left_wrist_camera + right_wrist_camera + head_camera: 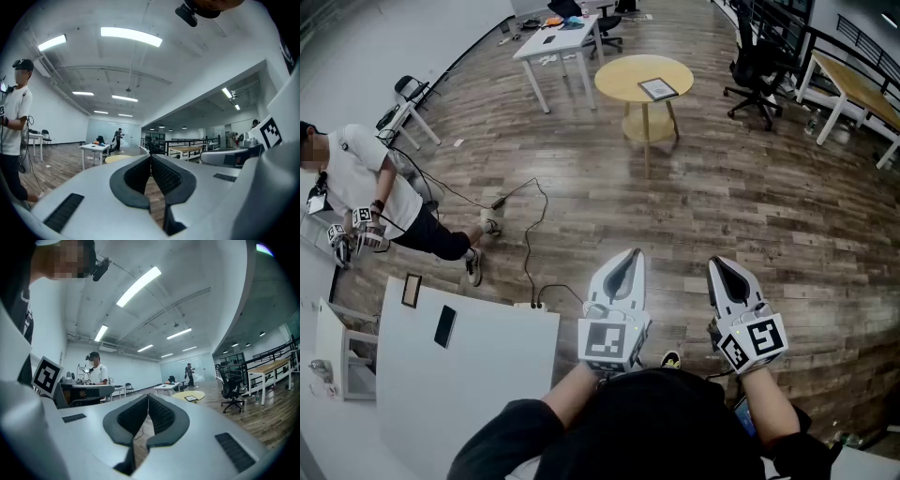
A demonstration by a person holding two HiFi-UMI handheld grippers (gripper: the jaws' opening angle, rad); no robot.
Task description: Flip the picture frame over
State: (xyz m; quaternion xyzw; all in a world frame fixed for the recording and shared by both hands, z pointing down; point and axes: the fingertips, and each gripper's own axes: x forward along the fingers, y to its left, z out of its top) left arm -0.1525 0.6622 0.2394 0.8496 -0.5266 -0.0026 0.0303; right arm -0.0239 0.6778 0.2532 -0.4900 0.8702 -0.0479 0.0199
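1. A person holds two white tong-like grippers out level in front of their body, over a wood-plank floor (787, 216) in a large open office
2. The left gripper (631, 253) has its jaws pressed together at the tips, and its own view shows nothing between the dark ribbed pads
3. The right gripper (718, 263) is likewise closed to a narrow point, tip against tip, and it grips nothing
4. The two grippers sit side by side, slightly apart, each with a marker cube at its base near the person's wrist
5. The picture frame (658, 89) lies flat on the right side of a round yellow table (623, 80), well ahead of both grippers and far out of their reach
6. The right gripper view shows the same frame as a small dark rectangle on the yellow tabletop, just right of the jaw tips
7. A white desk (553, 47) with scattered small items stands left of and beyond the round table, and a black office chair (755, 70) stands to its right
8. At the left edge, another person (366, 187) in a white shirt also holds marker-cube grippers
9. A black cable (530, 234) trails across the floor between that person and the grippers
10. A white table (487, 394) at lower left holds a flat dark phone-like object (445, 325)
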